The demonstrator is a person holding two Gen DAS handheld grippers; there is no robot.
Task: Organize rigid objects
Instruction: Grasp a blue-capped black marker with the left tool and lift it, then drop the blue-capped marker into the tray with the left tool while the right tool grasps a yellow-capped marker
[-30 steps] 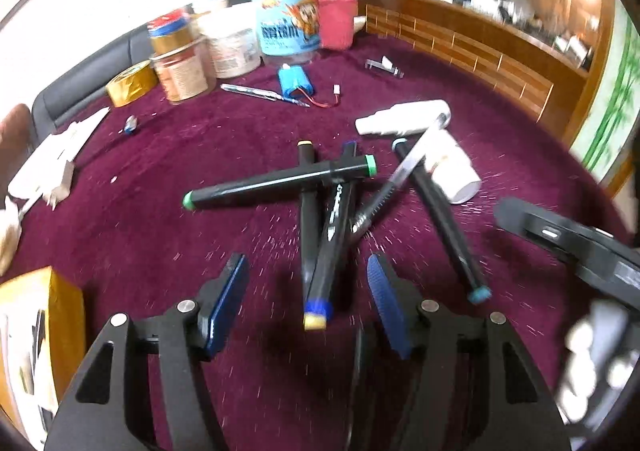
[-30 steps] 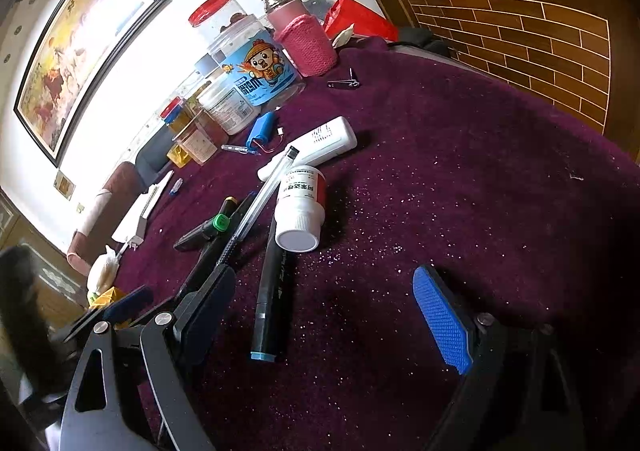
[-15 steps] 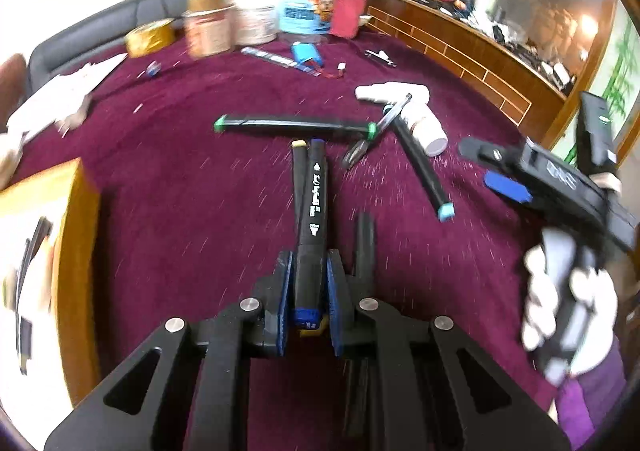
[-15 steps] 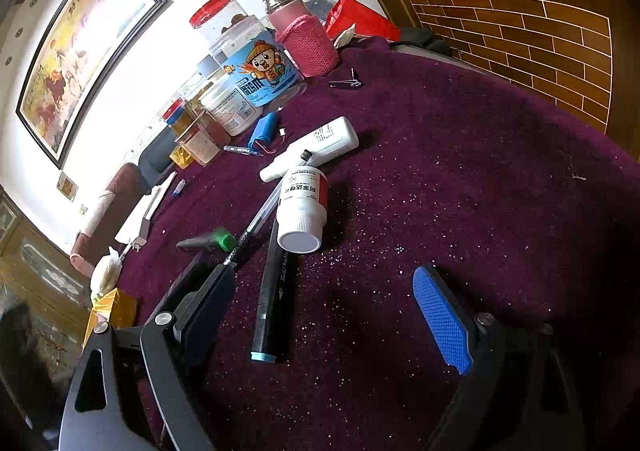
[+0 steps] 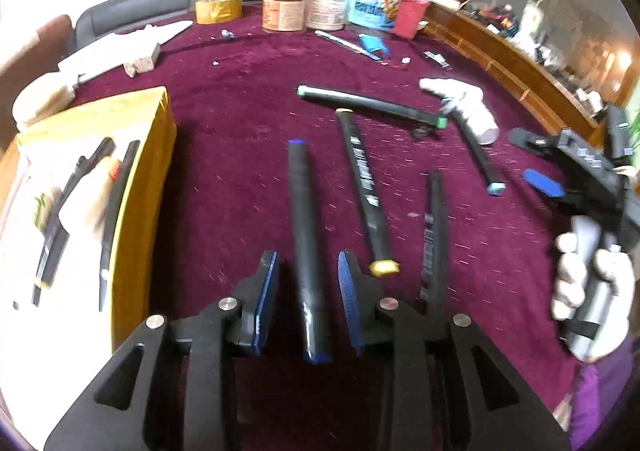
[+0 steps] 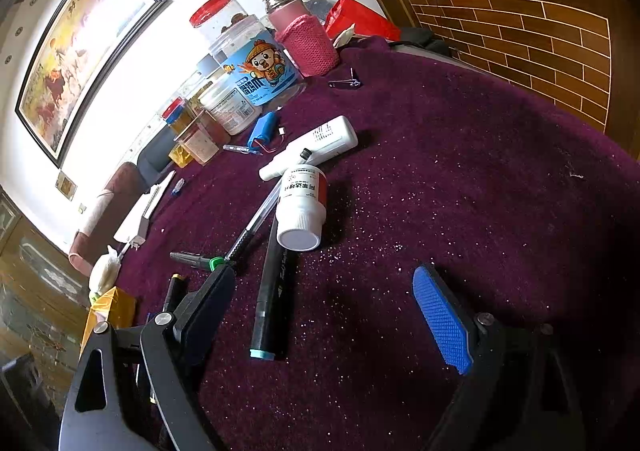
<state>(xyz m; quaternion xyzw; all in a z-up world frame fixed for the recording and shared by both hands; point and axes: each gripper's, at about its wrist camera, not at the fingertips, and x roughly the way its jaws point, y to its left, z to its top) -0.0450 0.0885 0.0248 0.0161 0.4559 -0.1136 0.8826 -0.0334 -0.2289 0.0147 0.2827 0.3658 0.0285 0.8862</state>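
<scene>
A black marker with blue caps (image 5: 305,251) lay lengthwise between the blue pads of the left gripper (image 5: 307,301), whose jaws stood slightly apart and clear of the barrel, above the maroon tablecloth (image 5: 240,123) beside a yellow box (image 5: 148,155). Blur hid whether the marker touched the cloth. The right gripper (image 6: 332,315), held in a white-gloved hand (image 5: 592,291), hovered wide open and empty over a teal-tipped marker (image 6: 272,291) and a white pill bottle (image 6: 302,207).
</scene>
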